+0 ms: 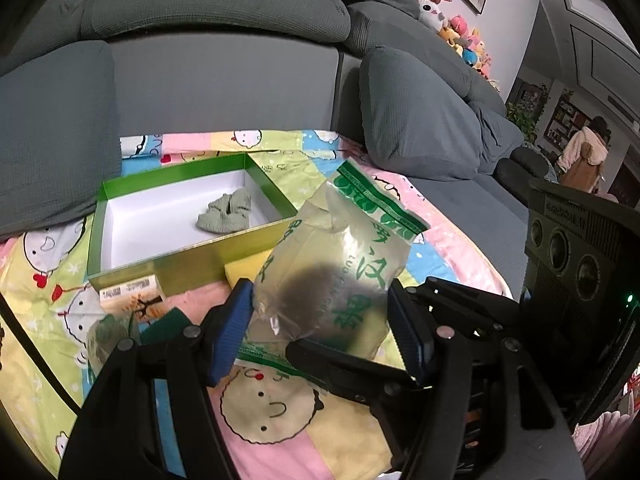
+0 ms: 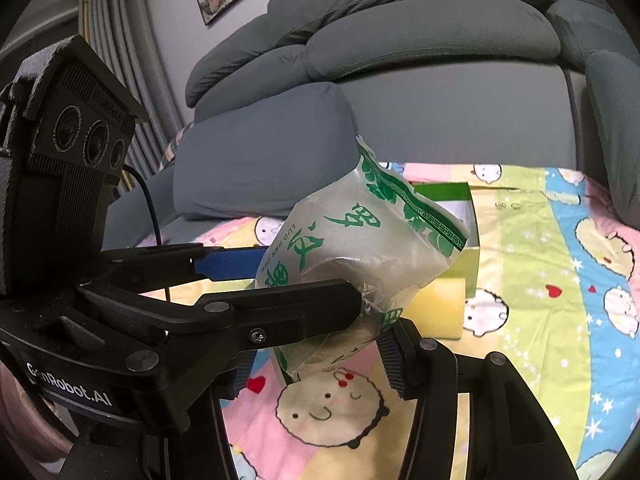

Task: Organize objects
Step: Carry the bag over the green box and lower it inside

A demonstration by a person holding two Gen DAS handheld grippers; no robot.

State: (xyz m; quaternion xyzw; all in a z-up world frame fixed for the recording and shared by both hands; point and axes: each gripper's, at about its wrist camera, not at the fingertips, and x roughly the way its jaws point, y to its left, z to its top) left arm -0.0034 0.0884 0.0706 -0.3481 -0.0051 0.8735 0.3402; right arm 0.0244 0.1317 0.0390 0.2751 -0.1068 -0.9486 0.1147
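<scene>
- Box [image 1: 132,258] sits on the blanket [image 1: 280,420], left of the bag [image 1: 332,264] (centre frame).
- Cloth [image 1: 226,214] lies inside the box.
- Sofa [image 1: 220,80] behind.

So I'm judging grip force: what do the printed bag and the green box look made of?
The printed bag looks like thin, glossy clear plastic film: it crinkles, shines and shows a dark lump inside. The green box looks like stiff card: straight thin walls, glossy green outside, matte white inside.

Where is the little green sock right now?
The green sock lies inside the open green box on the cartoon blanket, seen in the left wrist view behind and left of the plastic bag that both grippers hold.
</scene>
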